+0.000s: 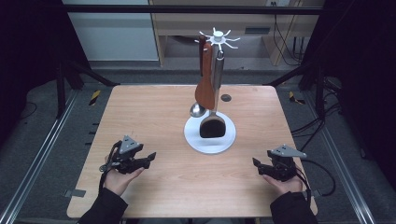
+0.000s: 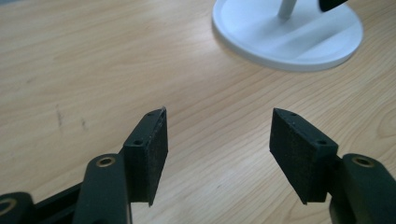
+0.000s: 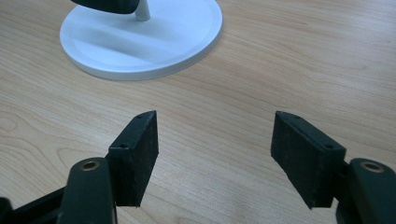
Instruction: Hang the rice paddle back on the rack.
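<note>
Both claws, left (image 1: 150, 156) and right (image 1: 256, 163), rest open and empty on the bench (image 1: 154, 112); ahead between them, the rack (image 1: 210, 135) holds all three utensils, seemingly nothing left

White utensil stand (image 1: 209, 139) upright mid-table; spatulas (image 1: 205, 84), ladle (image 1: 198, 110) hanging.

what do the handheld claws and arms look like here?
Both alike: left claw and right claw are black, each topped by a grey three-cornered plate and trailing a black cable. Jaws are flat black wedge-shaped pads with brass-coloured pivots. Dark sleeves to the wrists.
</note>
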Action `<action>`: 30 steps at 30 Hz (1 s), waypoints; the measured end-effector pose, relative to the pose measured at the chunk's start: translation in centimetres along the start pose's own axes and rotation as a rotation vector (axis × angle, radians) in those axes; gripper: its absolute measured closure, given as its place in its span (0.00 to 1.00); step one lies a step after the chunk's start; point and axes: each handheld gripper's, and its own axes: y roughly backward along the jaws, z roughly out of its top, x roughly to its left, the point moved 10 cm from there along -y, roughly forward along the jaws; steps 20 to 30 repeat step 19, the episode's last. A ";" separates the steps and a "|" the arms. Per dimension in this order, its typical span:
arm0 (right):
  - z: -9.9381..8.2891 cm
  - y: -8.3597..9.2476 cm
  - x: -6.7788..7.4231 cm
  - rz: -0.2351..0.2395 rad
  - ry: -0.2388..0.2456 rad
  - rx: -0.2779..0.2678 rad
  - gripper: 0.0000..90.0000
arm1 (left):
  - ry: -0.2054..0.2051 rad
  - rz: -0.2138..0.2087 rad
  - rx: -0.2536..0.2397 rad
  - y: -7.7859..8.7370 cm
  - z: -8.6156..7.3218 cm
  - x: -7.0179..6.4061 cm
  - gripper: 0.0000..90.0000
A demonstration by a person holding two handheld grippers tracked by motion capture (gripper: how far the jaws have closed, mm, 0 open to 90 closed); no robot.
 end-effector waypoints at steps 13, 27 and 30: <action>-1.0 -0.2 -0.9 -0.024 -0.005 0.039 0.36 | 0.051 0.075 0.057 1.2 -4.1 3.7 0.40; -1.1 -0.2 -1.0 -0.025 -0.006 0.044 0.36 | 0.068 0.090 0.058 1.7 -4.8 4.4 0.39; -1.1 -0.2 -1.0 -0.025 -0.006 0.044 0.36 | 0.068 0.090 0.058 1.7 -4.8 4.4 0.39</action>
